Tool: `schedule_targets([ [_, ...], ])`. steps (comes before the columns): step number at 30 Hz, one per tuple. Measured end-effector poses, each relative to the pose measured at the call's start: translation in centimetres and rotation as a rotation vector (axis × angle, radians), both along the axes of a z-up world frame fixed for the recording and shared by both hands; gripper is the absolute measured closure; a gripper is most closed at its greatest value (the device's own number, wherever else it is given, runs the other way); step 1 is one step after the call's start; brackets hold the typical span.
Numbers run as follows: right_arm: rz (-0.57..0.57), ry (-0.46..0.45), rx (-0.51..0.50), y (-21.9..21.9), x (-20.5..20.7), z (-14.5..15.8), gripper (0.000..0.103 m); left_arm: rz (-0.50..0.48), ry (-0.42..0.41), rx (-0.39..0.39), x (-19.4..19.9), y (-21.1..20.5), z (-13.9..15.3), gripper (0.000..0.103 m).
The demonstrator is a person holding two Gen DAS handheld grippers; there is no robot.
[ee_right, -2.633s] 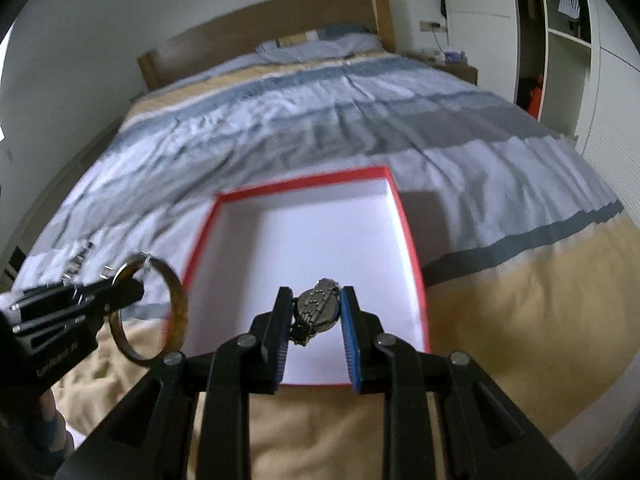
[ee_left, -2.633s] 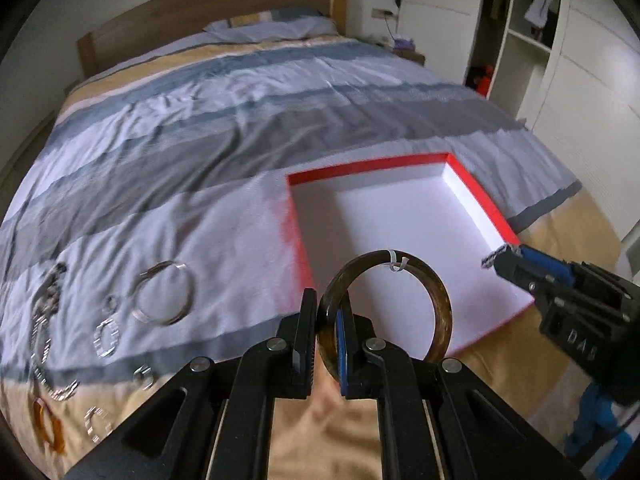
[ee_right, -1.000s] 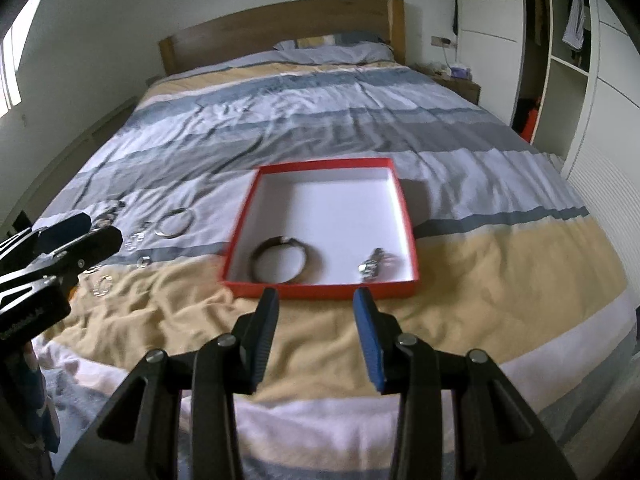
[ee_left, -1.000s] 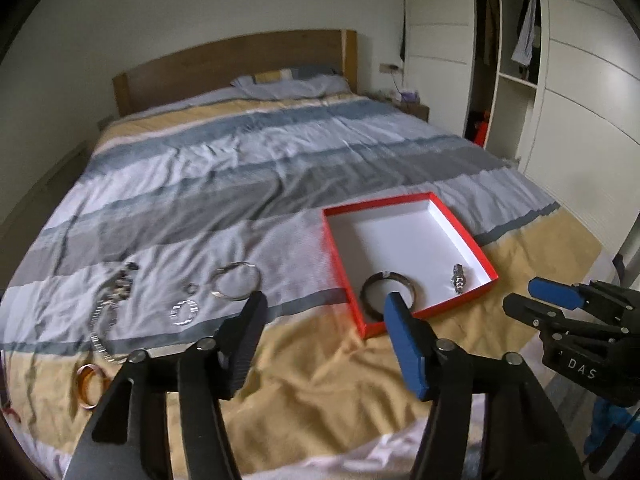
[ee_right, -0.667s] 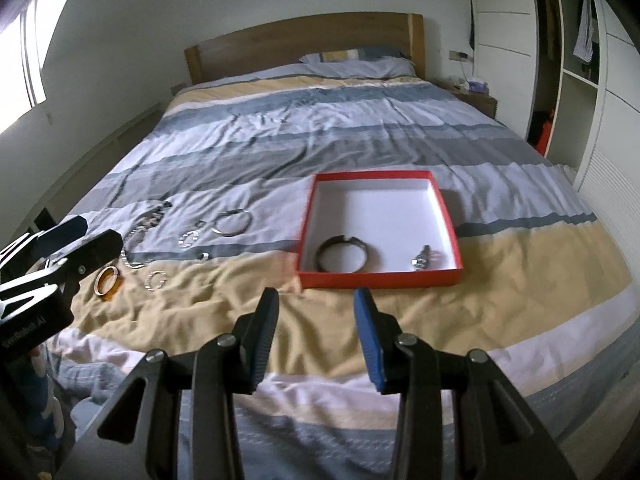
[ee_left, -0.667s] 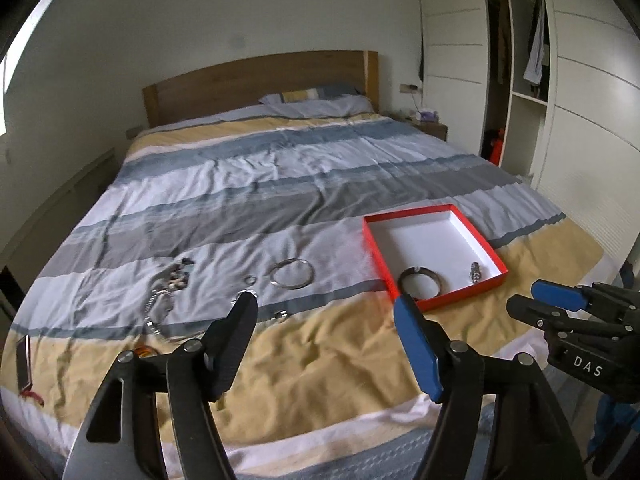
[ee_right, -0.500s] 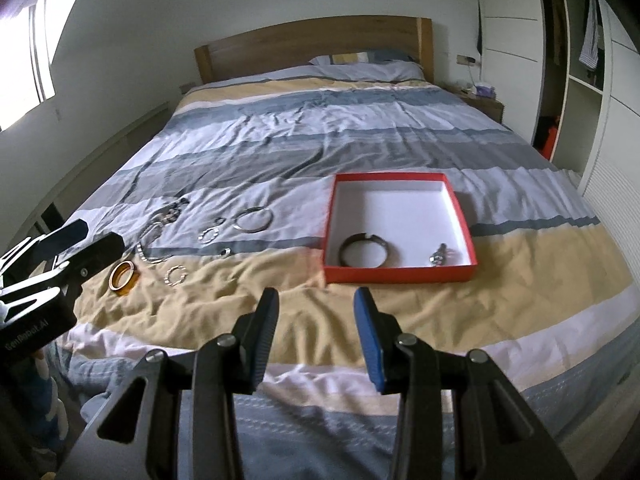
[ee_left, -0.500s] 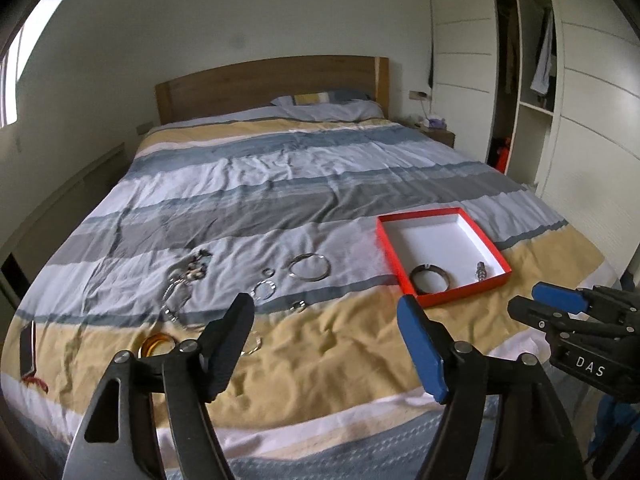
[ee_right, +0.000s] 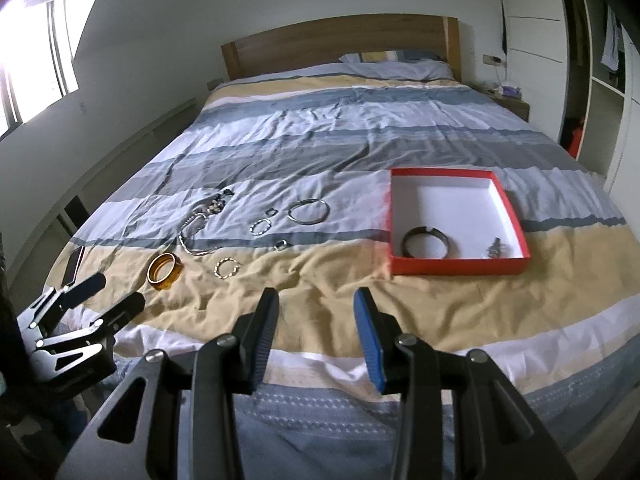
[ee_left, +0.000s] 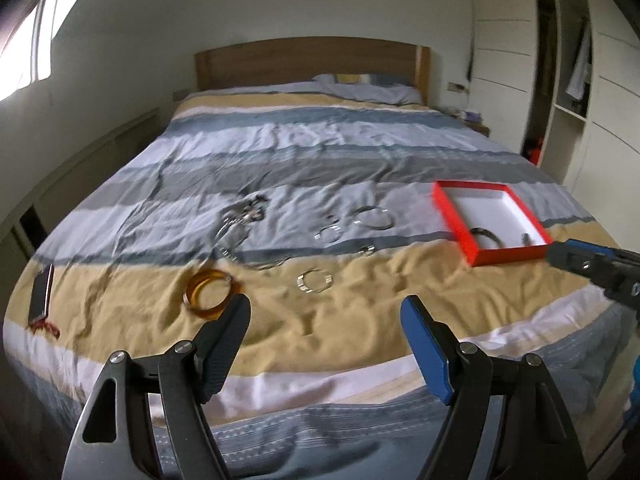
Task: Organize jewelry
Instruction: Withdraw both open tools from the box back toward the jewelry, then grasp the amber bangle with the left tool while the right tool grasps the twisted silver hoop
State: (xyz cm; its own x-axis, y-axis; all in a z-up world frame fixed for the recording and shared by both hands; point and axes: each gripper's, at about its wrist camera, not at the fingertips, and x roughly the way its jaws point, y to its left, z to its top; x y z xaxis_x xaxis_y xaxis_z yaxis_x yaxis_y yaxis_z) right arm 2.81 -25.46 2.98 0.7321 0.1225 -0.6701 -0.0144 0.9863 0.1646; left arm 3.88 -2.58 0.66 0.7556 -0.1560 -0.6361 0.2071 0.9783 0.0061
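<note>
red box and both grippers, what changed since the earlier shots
Both grippers let go: the dark bangle and small metal piece now lie in the red box. Left gripper, jaws just opening, and right gripper drew back empty. Loose jewelry on the bed stayed put.

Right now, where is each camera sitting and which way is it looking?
Left wrist view: sits on the left hand-held gripper, above the foot of the bed, facing the headboard; its own open fingers show, with the right hand-held gripper at the right edge.
Right wrist view: sits on the right hand-held gripper, facing the same way; its own open fingers show, with the left one lower left.
Both share the red box and orange bangle.
</note>
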Motion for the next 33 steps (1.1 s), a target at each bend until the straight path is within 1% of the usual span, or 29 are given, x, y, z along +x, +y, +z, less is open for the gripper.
schedule_targets([
  [10,0.058,0.072,0.032,1.9,3.3,-3.3,0.066,0.123,0.085,-0.022,2.2,5.9,-3.9,0.027],
  [14,0.099,0.088,0.046,3.4,5.3,-4.2,0.066,0.153,0.109,-0.027,3.7,7.6,-5.0,0.03],
  [21,0.213,0.138,0.051,7.6,9.2,-6.6,0.066,0.136,0.13,-0.037,6.8,9.1,-6.3,0.03],
  [27,0.261,0.176,0.068,9.9,12.0,-8.7,0.066,0.121,0.154,-0.011,9.9,9.7,-7.5,0.03],
  [33,0.308,0.215,0.06,11.9,14.3,-10.7,0.065,0.103,0.197,-0.034,12.6,10.4,-9.4,0.03],
])
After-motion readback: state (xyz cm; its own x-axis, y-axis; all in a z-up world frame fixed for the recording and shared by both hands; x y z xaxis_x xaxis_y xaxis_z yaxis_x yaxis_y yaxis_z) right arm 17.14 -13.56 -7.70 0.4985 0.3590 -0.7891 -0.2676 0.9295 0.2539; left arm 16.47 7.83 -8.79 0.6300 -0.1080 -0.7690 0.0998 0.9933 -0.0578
